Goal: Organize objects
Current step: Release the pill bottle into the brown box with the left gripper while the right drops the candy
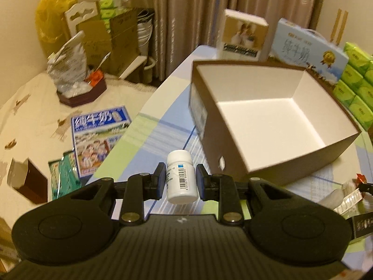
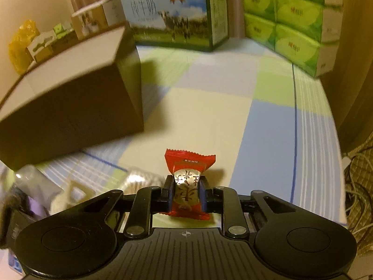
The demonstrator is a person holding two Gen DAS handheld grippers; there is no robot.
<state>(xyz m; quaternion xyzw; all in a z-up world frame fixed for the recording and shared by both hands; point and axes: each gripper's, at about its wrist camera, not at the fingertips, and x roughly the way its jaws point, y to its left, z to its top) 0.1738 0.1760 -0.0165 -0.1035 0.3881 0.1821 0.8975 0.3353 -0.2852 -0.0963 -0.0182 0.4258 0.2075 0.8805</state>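
My left gripper (image 1: 180, 179) is shut on a small white pill bottle (image 1: 180, 177) with a barcode label, held above the checked tablecloth (image 1: 163, 130) just in front of the near left corner of a brown cardboard box (image 1: 268, 121). The box is open on top, white inside and holds nothing. In the right wrist view my right gripper (image 2: 186, 194) is shut on a red candy wrapper (image 2: 188, 182) with a silver label, low over the tablecloth (image 2: 209, 107). The same brown box (image 2: 74, 107) stands to its left.
A blue milk carton box (image 1: 307, 51) (image 2: 172, 14) and stacked green tissue packs (image 1: 356, 88) (image 2: 296, 23) line the table's far side. Small items, among them a cotton swab tub (image 2: 139, 182), lie left of the right gripper. A bed with boxes and bags (image 1: 77, 77) lies left of the table.
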